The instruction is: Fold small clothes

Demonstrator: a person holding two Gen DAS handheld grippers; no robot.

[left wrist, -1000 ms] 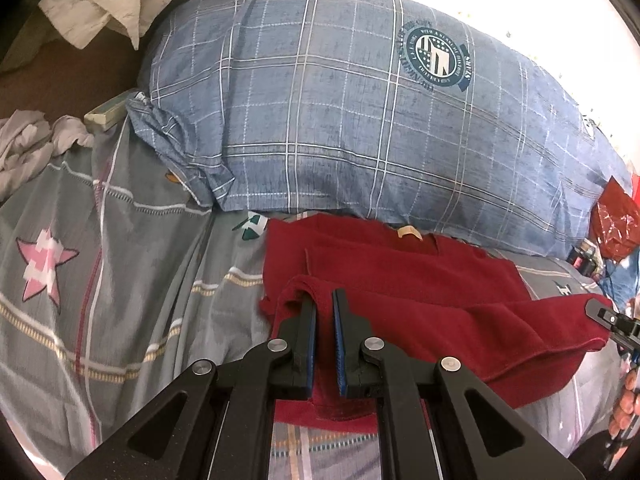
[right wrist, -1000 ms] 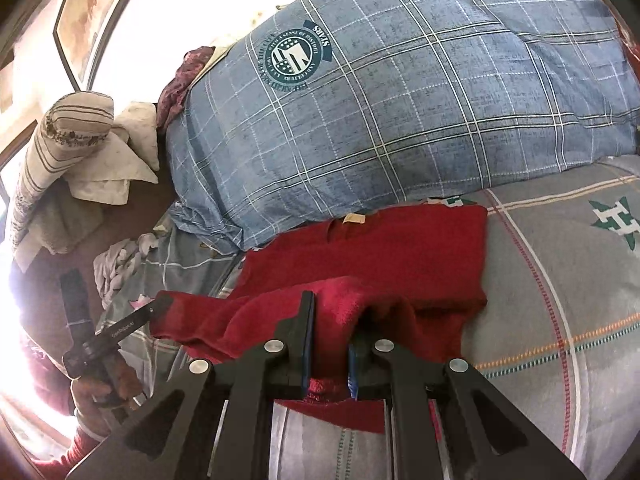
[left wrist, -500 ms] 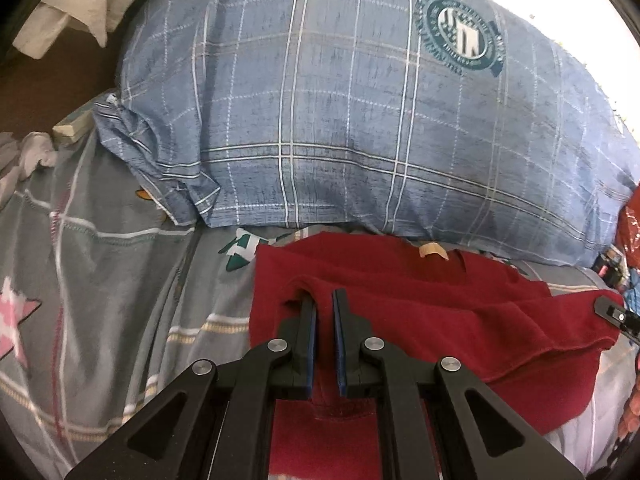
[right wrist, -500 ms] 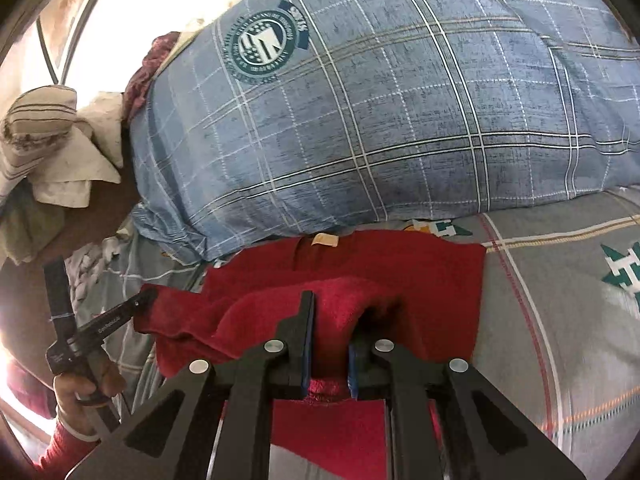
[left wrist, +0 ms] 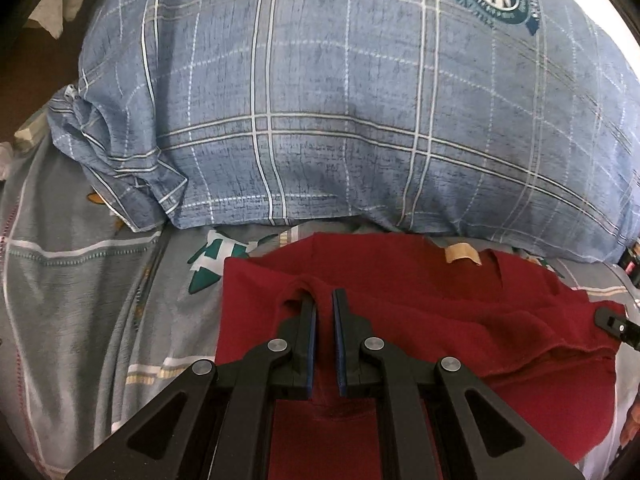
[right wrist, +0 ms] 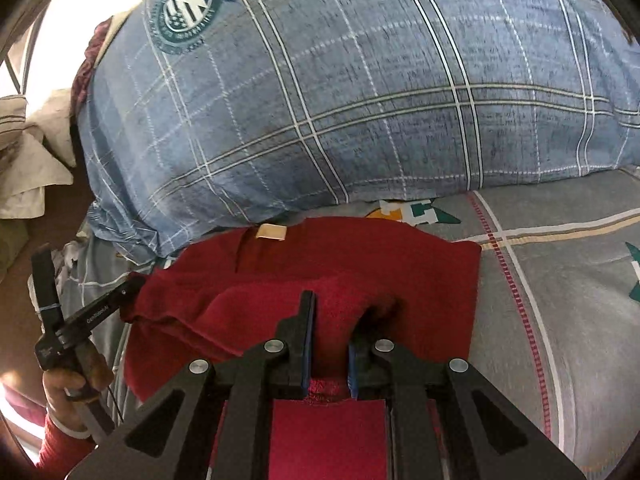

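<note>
A dark red garment (left wrist: 440,304) lies on the grey patterned bedsheet (left wrist: 80,272), its collar with a tan label (left wrist: 462,254) toward the pillow. My left gripper (left wrist: 325,300) is shut on the garment's folded-over bottom edge at its left side. My right gripper (right wrist: 332,308) is shut on the same edge at the right side, cloth bunched between its fingers. The lifted edge is carried over the garment's lower half (right wrist: 328,432). The left gripper's tip also shows in the right wrist view (right wrist: 132,284).
A big blue plaid pillow (left wrist: 340,100) lies right behind the garment's collar. Crumpled pale cloths (right wrist: 32,160) are piled at the far left. The bedsheet stretches right of the garment (right wrist: 560,300).
Both grippers have carried the garment's edge forward toward the collar and pillow. The pillow looms larger and the fold now covers more of the garment.
</note>
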